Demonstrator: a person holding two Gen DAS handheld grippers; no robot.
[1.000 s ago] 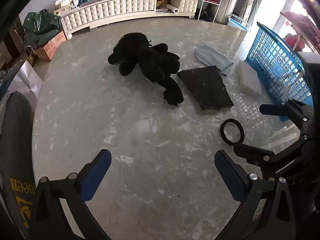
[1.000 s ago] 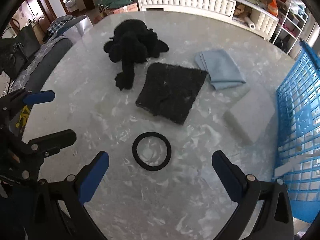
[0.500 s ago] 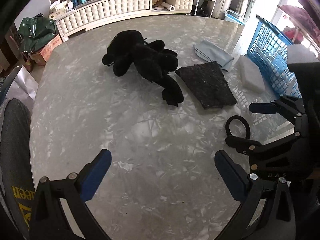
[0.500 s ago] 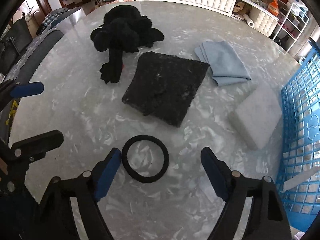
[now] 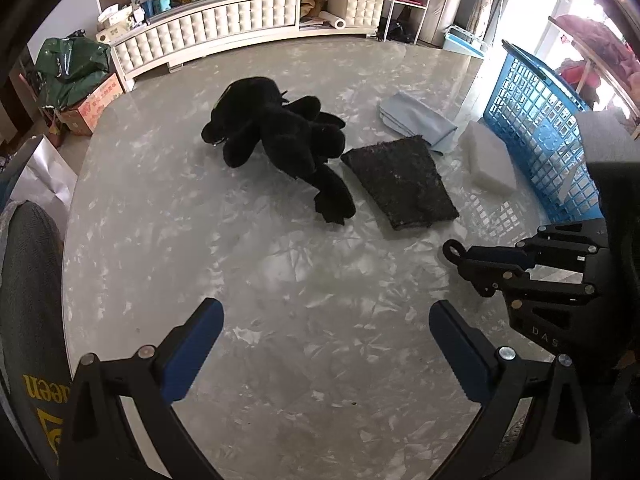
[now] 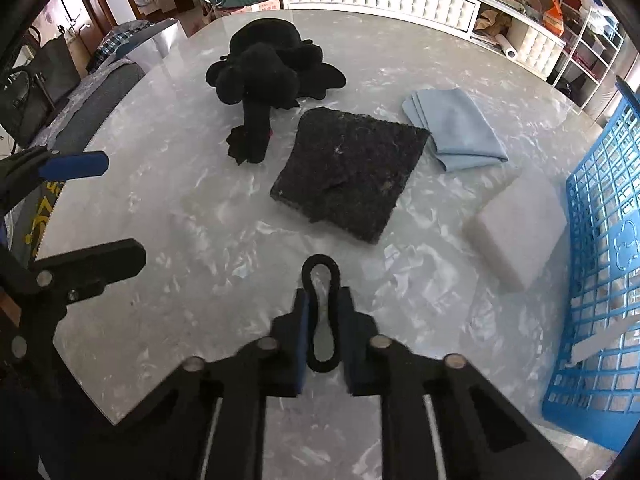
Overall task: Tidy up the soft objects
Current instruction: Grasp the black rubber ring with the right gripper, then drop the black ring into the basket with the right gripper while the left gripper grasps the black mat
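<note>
My right gripper (image 6: 323, 308) is shut on a black rubber ring (image 6: 321, 268), squeezing it into a long loop whose end sticks out past the pads. In the left wrist view the same ring (image 5: 452, 249) pokes out of the right gripper (image 5: 466, 258) low over the marble table (image 5: 280, 272). My left gripper (image 5: 326, 338) stands open over bare table with nothing between its blue pads. Further back lie a black plush toy (image 6: 268, 80), a dark square pad (image 6: 348, 172), a folded light blue cloth (image 6: 456, 128) and a white foam block (image 6: 520, 228).
A blue plastic basket (image 6: 600, 260) stands on the table's right edge, next to the foam block. A grey chair back (image 5: 28, 280) sits at the left edge. A white cabinet (image 5: 240, 24) and boxes line the far wall.
The right gripper closed from wide open onto the ring, which was round and flat on the table and is now pinched into a narrow loop. The left gripper stayed put.
</note>
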